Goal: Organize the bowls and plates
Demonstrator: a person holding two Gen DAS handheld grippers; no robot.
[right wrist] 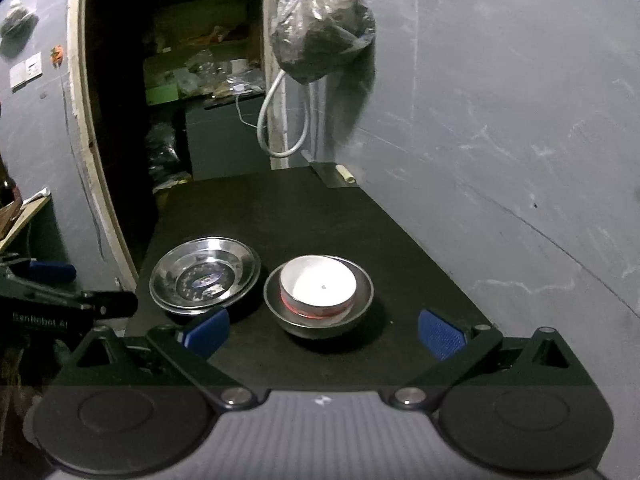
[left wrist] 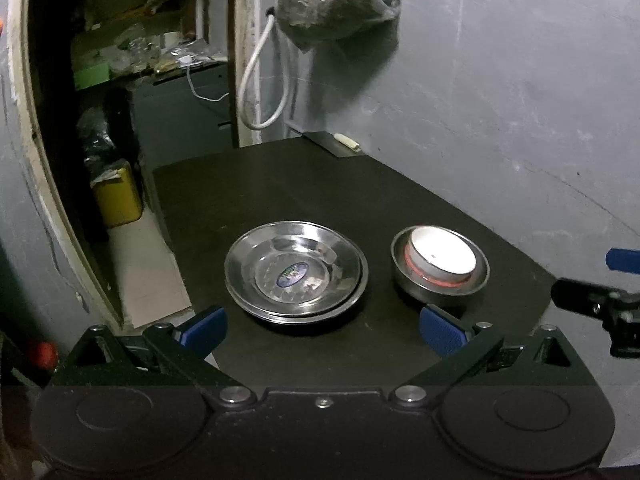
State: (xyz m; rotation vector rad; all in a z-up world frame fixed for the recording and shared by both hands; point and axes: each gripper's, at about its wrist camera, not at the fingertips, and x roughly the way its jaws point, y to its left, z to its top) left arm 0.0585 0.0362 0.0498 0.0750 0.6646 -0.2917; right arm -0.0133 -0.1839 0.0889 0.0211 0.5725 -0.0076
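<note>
Left wrist view, from left to right: the left gripper (left wrist: 322, 330) hangs over the near edge of the black table (left wrist: 280, 184) with its blue pads (left wrist: 204, 325) spread wide and nothing between them; ahead sit the stacked steel plates (left wrist: 296, 272), flat and face up, round with no long axis; just beside them to the right, not touching, a steel bowl (left wrist: 440, 266) stands upright with a white bowl (left wrist: 442, 256) nested inside, mouth up; at the far right edge the right gripper (left wrist: 600, 280) shows only in part. Right wrist view: the right gripper (right wrist: 322, 330) is likewise spread apart and empty, facing the nested bowls.
</note>
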